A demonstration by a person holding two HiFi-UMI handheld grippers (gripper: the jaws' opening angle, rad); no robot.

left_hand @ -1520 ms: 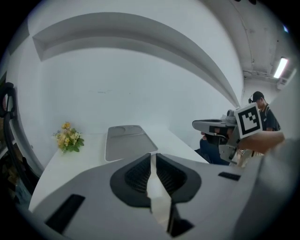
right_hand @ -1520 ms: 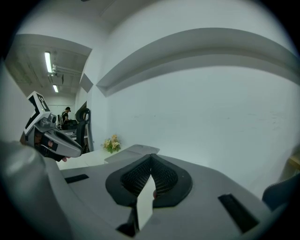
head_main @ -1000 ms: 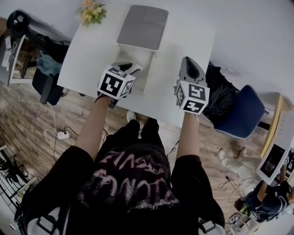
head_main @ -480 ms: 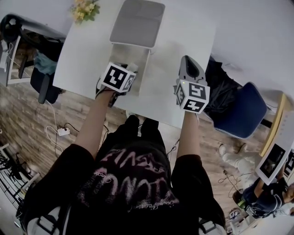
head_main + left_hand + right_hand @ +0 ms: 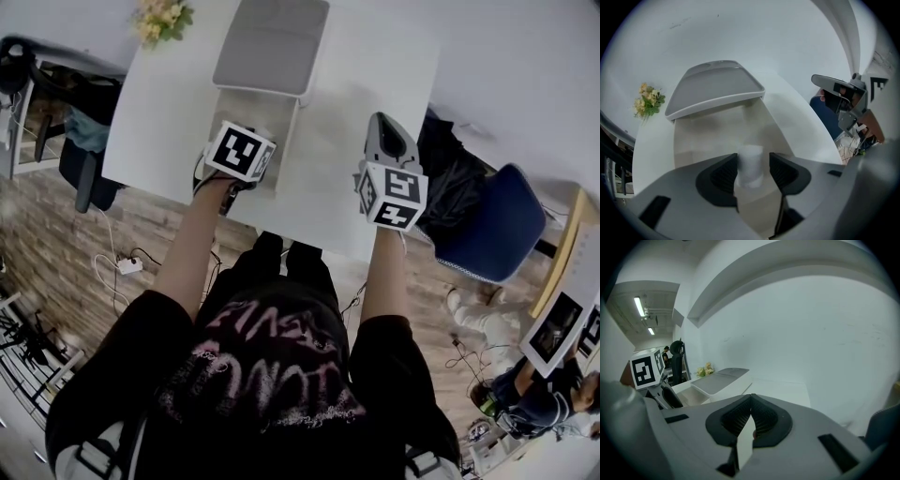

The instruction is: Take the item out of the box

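Observation:
An open box [image 5: 287, 141] with beige walls stands on the white table [image 5: 361, 80], its grey lid [image 5: 272, 45] folded back on the far side. Inside it stands a small white cylinder-shaped item [image 5: 751, 161]. My left gripper [image 5: 753, 172] reaches into the box's near end, under its marker cube [image 5: 241, 151]. Its jaws stand open around the item, with a gap on the right side. My right gripper [image 5: 385, 131] hovers over the table to the right of the box, shut and holding nothing [image 5: 751, 414].
A bunch of yellow flowers [image 5: 157, 17] lies at the table's far left corner. A blue chair [image 5: 492, 225] stands right of the table, dark chairs and clutter [image 5: 56, 94] to its left. The person stands against the table's near edge.
My left gripper has moved a little further over the near end of the box. The right gripper has stayed in place.

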